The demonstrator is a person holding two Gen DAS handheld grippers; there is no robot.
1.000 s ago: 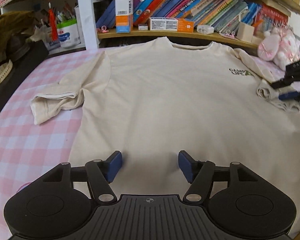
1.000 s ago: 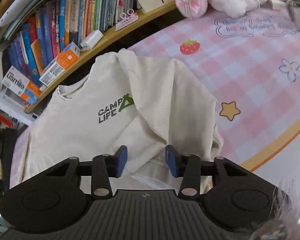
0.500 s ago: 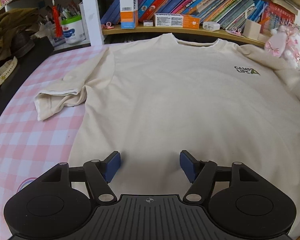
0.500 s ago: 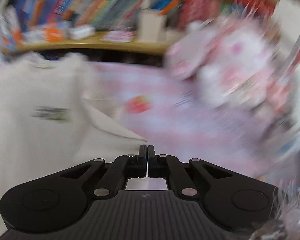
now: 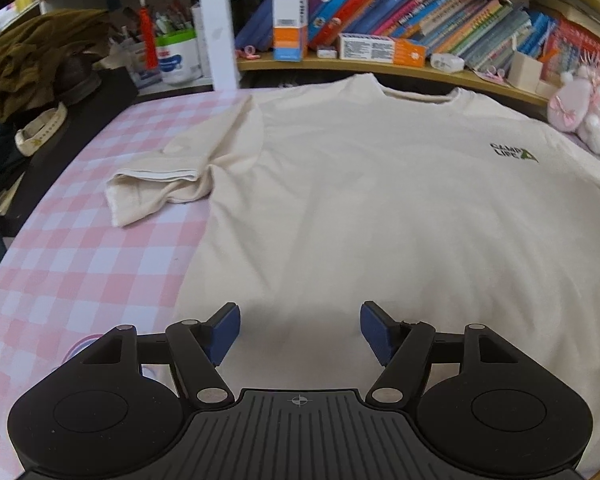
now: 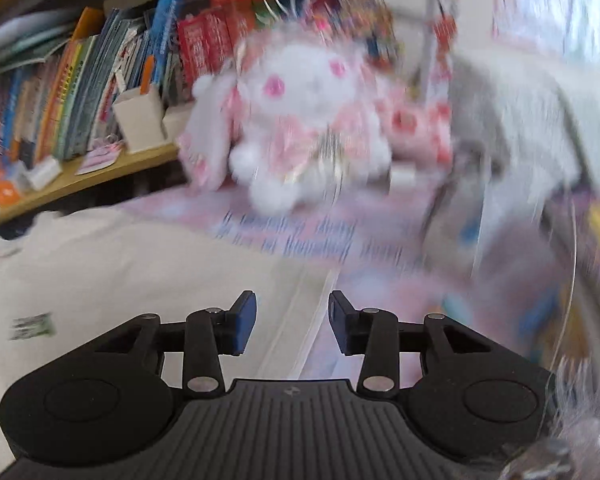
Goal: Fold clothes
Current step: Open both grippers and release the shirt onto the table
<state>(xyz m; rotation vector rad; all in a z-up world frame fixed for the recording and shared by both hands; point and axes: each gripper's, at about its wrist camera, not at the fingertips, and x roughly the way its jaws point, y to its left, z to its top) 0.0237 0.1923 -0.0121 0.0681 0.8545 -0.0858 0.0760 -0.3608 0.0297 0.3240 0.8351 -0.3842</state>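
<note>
A cream T-shirt (image 5: 380, 200) with a small dark chest logo (image 5: 514, 153) lies flat, front up, on a pink checked cloth (image 5: 80, 256). Its left sleeve (image 5: 156, 184) is bunched and folded over. My left gripper (image 5: 296, 332) hovers open over the shirt's lower middle with nothing between its fingers. The right wrist view is motion-blurred. There the shirt (image 6: 100, 264) fills the left, and its right sleeve hem (image 6: 308, 320) runs between the fingers of my right gripper (image 6: 292, 320), which stands open.
A low wooden shelf (image 5: 380, 66) of books and boxes runs behind the collar. A pink and white plush toy (image 6: 300, 120) sits at the back right. Dark clothes and a cap (image 5: 32, 92) pile at the left edge of the cloth.
The right gripper shut on the right sleeve, drew it outward to the right, and now stands open again. The left gripper has barely moved and stayed open.
</note>
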